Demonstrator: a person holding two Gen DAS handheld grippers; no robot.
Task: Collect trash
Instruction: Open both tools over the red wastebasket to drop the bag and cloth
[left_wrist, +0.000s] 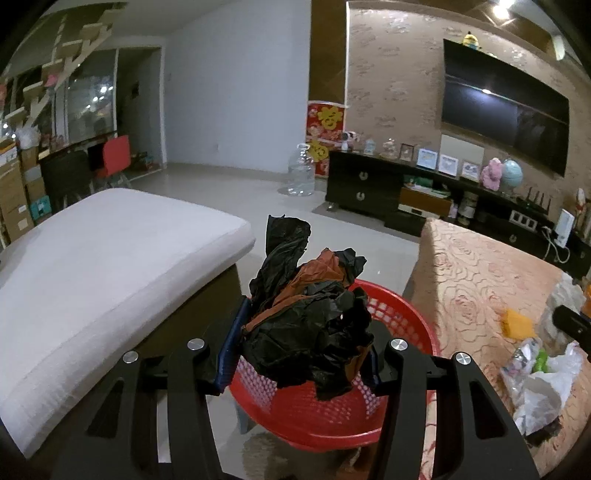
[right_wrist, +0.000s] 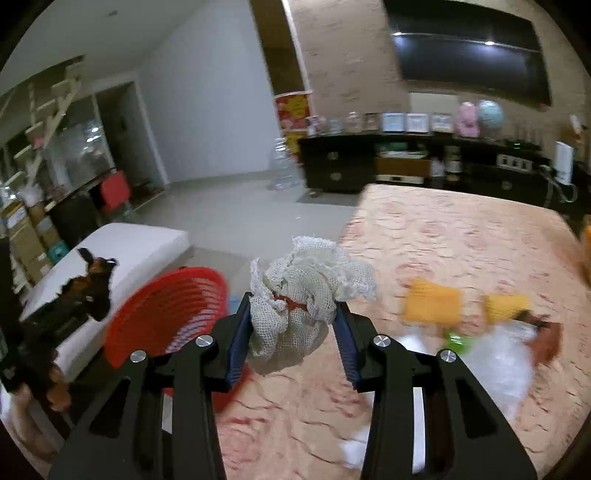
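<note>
- The left gripper (left_wrist: 301, 350) pinches a crumpled black-and-brown bag (left_wrist: 310, 314) between its fingers (left_wrist: 231, 347), holding it right above the red basket (left_wrist: 399, 321).
- The basket stands on the floor (left_wrist: 229, 192), between a white cushion (left_wrist: 110, 258) and the desk (left_wrist: 480, 280) with its pink rose-patterned cloth.
- The right gripper (right_wrist: 293, 325) pinches a wad of white mesh cloth (right_wrist: 306, 288) between its fingers (right_wrist: 236, 339), above the desk's (right_wrist: 443, 236) edge and just beside the basket (right_wrist: 166, 306).
- In the right wrist view the bag (right_wrist: 88, 291) shows at far left.
- More trash lies on the desk: yellow pieces (right_wrist: 432, 302), a green scrap (right_wrist: 458, 341) and clear plastic wrap (right_wrist: 506, 354), all blurred.
- A TV (left_wrist: 506, 107) hangs above a dark cabinet (left_wrist: 369, 181).
</note>
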